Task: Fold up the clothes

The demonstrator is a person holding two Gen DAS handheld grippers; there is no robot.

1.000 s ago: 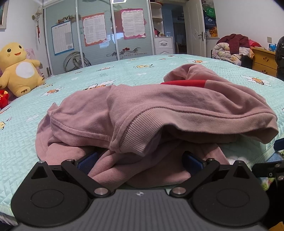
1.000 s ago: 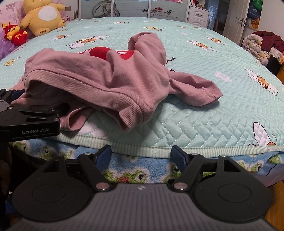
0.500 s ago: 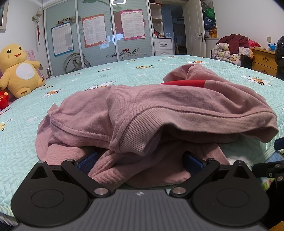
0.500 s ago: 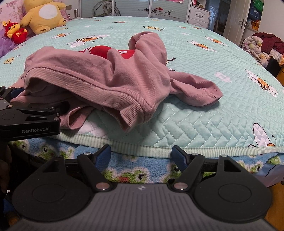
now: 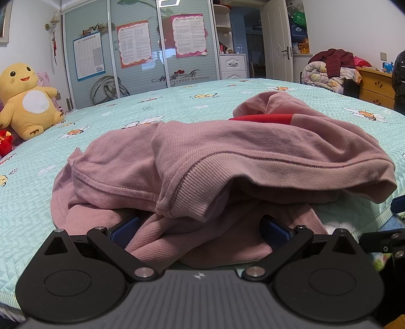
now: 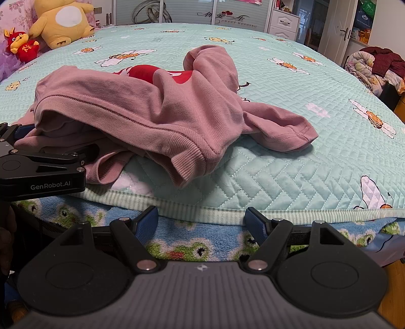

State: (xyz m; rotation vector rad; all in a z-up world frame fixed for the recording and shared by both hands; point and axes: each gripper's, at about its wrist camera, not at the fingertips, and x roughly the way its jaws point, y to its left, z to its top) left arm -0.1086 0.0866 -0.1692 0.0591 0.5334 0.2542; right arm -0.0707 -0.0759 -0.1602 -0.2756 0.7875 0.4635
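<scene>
Looking at the pink sweatshirt (image 6: 162, 111), I judge the folding has not begun: it lies in a crumpled heap at the near edge of the bed, ribbed hem bunched and rolled over at the front, one sleeve (image 6: 281, 131) trailing out to the right, a patch of red print (image 6: 144, 72) showing on top toward the far side. Nothing is flattened or squared, so by my reckoning everything is left to do: spread it, lay the sleeves in, then fold the body. My left gripper (image 5: 200, 232) sits at the near edge of the heap with its blue pads wide apart; loose pink cloth lies between them, and I cannot see either pad pressing on it, so I read it as not gripping. My right gripper (image 6: 201, 222) hangs off the near side of the bed, just below the mattress edge, jaws apart and holding nothing, well short of the garment. The heap rests on a mint quilted bedspread (image 6: 303, 164) printed with small cartoon figures, with a blue frog-patterned blanket (image 6: 192, 245) showing under its near edge. Counting: one sweatshirt to fold, two grippers, one big yellow plush toy (image 6: 60, 22) at the far left, one small red plush (image 6: 21, 45) beside it, and one pile of bedding and dark clothing (image 5: 329, 68) off the far right of the bed; I see no second garment laid out
</scene>
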